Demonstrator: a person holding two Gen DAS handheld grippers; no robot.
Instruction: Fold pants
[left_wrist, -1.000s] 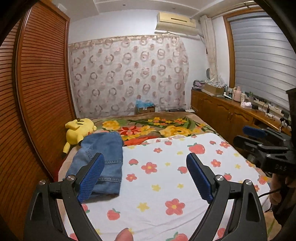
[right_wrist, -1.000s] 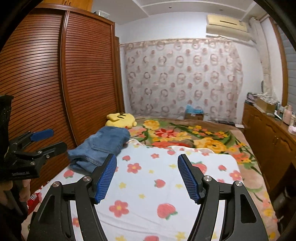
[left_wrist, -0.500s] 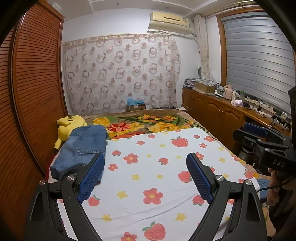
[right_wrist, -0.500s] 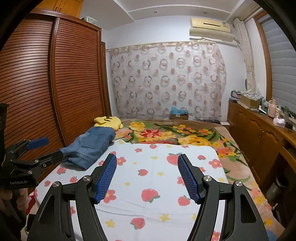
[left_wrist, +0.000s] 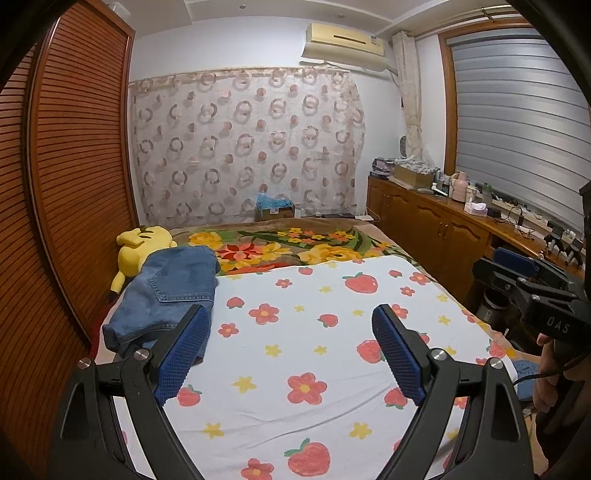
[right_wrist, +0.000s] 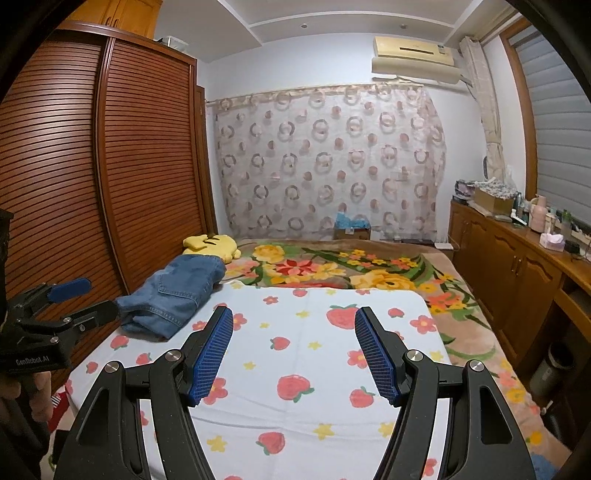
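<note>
Both tongs (left_wrist: 290, 345) (right_wrist: 293, 350) gape empty, folded jeans (left_wrist: 170, 291) lying far-left.

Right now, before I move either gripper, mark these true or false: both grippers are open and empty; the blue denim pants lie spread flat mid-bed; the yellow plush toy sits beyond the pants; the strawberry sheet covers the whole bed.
1. The left gripper and right gripper are open and empty: true.
2. The blue denim pants lie spread flat mid-bed: false; they sit bunched by the wooden wardrobe.
3. The yellow plush toy sits beyond them: true.
4. The white strawberry-print sheet covers the whole bed: false; a floral blanket shows beyond it.
</note>
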